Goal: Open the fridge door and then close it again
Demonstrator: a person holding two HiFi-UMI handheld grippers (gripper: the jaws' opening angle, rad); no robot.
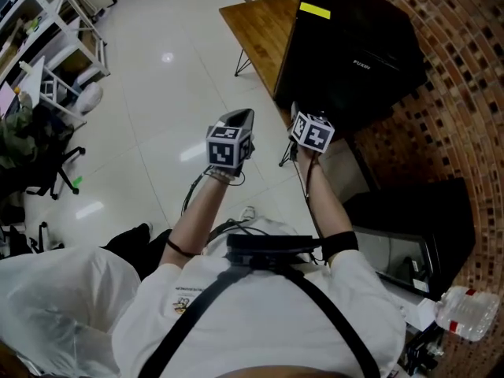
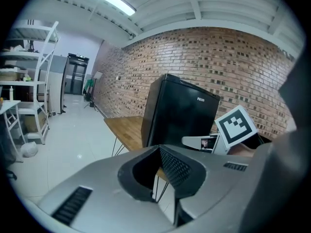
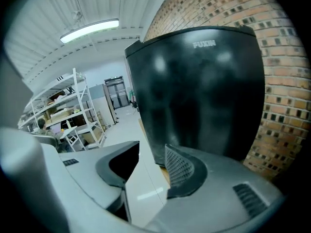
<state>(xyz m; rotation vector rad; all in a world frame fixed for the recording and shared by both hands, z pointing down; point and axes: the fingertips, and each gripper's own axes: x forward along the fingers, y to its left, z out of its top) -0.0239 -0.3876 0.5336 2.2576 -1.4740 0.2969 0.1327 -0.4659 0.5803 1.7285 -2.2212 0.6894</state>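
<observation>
Fridge (image 3: 194,96): glossy black shell. Tabletop (image 1: 256,30): smooth wood. Floor (image 1: 157,93): shiny, smooth. Wall (image 2: 218,62): rough brick.

so the right gripper (image 3: 152,152) has its jaws apart with nothing between them, just floor (image 3: 141,181) and a sliver of wooden table (image 3: 165,172) showing through the gap; straight ahead is the black fridge (image 3: 199,91), door closed, pale lettering near the top, and it fills most of the frame; it stands on that table, pretty close past the jaw tips but not touching them; brick wall (image 3: 284,106) runs to the right of it; off to the left there are white shelves (image 3: 73,115) with stuff on them, well back; long ceiling light (image 3: 90,29) up top
</observation>
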